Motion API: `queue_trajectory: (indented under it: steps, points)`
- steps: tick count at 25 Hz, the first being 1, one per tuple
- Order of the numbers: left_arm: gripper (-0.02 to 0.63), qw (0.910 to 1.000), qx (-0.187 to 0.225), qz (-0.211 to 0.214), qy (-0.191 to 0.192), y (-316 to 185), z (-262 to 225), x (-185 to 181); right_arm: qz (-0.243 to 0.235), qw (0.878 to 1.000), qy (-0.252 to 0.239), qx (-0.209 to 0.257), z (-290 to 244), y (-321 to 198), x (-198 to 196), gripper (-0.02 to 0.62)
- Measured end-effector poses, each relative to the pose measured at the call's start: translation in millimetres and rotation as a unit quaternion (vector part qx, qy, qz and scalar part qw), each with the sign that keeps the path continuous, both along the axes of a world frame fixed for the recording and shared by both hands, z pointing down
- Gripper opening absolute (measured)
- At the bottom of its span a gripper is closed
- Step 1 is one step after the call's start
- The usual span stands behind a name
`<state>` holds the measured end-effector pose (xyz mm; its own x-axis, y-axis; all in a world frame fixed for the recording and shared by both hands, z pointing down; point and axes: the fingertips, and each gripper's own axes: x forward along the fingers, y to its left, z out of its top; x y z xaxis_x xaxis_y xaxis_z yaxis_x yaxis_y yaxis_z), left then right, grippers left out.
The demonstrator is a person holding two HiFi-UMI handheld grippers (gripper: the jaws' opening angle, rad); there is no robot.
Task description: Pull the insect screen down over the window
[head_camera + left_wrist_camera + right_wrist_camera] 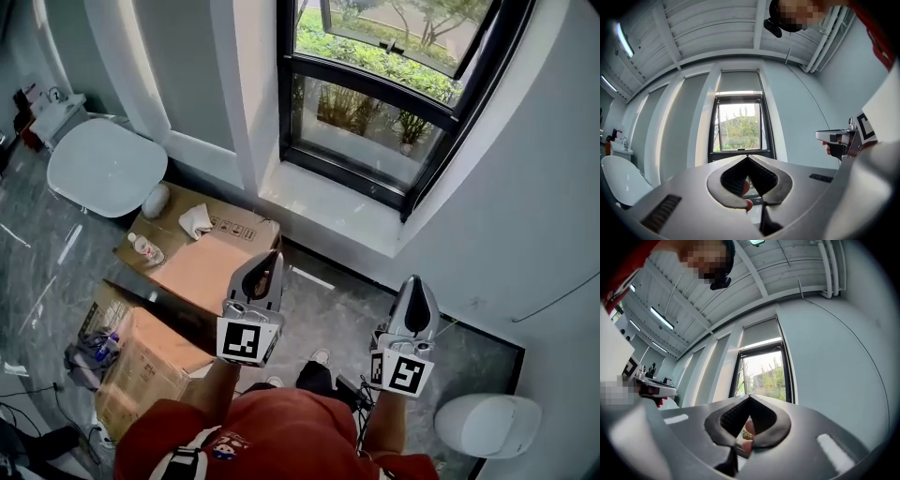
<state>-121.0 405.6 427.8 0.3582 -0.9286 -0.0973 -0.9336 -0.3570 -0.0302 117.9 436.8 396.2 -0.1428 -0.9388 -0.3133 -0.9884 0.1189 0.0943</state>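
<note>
High over the window (739, 126), in the left tool's view, a pale grey panel fills the top of the recess and ends in a bright bar just above the glass. We take that panel for the insect screen (738, 80), rolled most of the way up, though the wide lens leaves us unsure whether it is mesh or a plain blind. The glass below it is uncovered. The left tool (266, 255) and the right tool (414, 281) are held side by side at chest height, aimed at the window and well apart from it. Each has its jaws pressed together with nothing between them. We judge the mesh to be light, soft and easy to tear, so the stiff bottom bar (738, 93) is the place to pinch. A grip near its middle should let it run down level and not skew in its side tracks. It probably winds on a spring and may tug upward. Cardboard boxes (202, 258) lie on the floor below and to the left of the sill (319, 202), carrying a small bottle (145, 248) and a crumpled tissue (195, 220). A white rounded fixture (105, 167) sits further left. The boxes could crowd our step toward the window, and the upper sash (394, 37) appears tilted outward, away from the screen's path.
</note>
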Motion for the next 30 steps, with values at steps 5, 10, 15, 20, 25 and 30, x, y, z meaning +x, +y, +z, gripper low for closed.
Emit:
queue_trajectory:
  steps: [5, 10, 15, 20, 25, 30]
  points:
    - [0.005, 0.9999, 0.009, 0.006, -0.009, -29.1, -10.9, 34.8, 0.02, 1.0, -0.014, 0.013, -1.0, -21.5, 36.0, 0.009]
    - [0.005, 0.9996, 0.007, 0.02, -0.016, -56.1, -7.4, 71.7, 0.021, 0.999, -0.031, 0.017, 1.3, -49.0, 68.5, 0.009]
    - [0.005, 0.9997, 0.008, 0.015, -0.015, -82.7, -4.7, 99.9, 0.014, 0.999, -0.033, 0.016, 4.2, -79.5, 97.8, 0.009]
    - [0.006, 0.9998, 0.009, -0.004, -0.019, -104.2, -9.0, 113.3, -0.004, 0.999, -0.032, 0.014, 5.5, -108.2, 112.8, 0.009]
    - [0.006, 0.9995, 0.008, -0.019, -0.023, -118.4, -7.0, 112.8, -0.02, 0.999, -0.036, 0.014, 9.6, -130.8, 112.6, 0.009]
    - [0.006, 0.9997, 0.016, -0.019, -0.009, -139.4, -3.4, 107.8, -0.028, 0.999, -0.023, 0.012, 13.1, -154.4, 103.8, 0.009]
